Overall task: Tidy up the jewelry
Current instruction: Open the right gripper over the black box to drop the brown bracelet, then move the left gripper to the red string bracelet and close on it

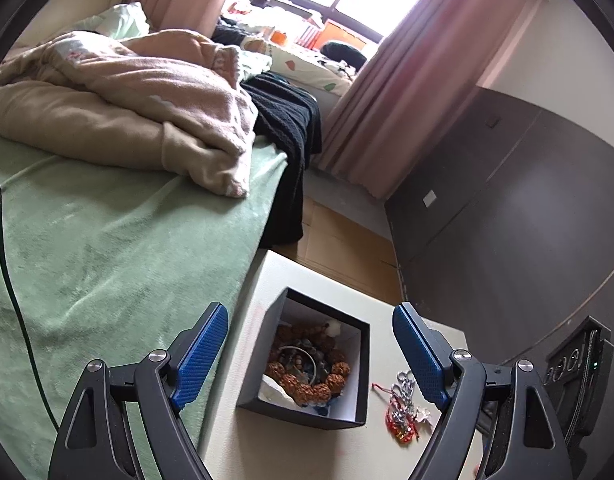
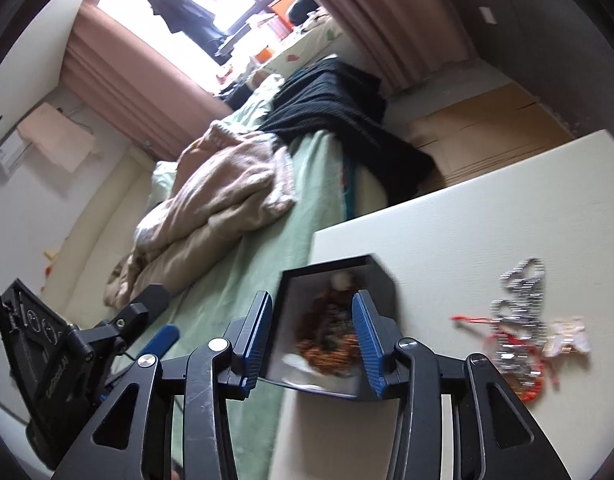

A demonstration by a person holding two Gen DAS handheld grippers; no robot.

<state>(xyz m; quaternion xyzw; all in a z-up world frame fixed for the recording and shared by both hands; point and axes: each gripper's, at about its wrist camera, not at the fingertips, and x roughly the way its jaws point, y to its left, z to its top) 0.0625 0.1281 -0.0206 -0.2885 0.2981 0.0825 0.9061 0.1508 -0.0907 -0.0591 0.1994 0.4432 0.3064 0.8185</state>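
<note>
A black box [image 1: 349,414] with a white inside stands on a white table [image 1: 267,276]. It holds brown bead bracelets [image 1: 307,390] and a silver bangle. A pile of silver chains with red cord [image 1: 403,410] lies on the table right of the box. My left gripper [image 1: 311,352] is open and empty, held above the box. In the right wrist view my right gripper [image 2: 313,330] is open and empty, its fingers over the box [image 2: 381,272]. The beads [image 2: 327,340] lie between them. The chain pile [image 2: 519,320] lies to the right, blurred.
A bed with a green blanket [image 1: 107,248] borders the table's left edge, with a beige quilt [image 1: 147,100] and a black throw [image 1: 291,128] on it. A dark wardrobe [image 1: 507,200] stands to the right. Pink curtains hang by the window.
</note>
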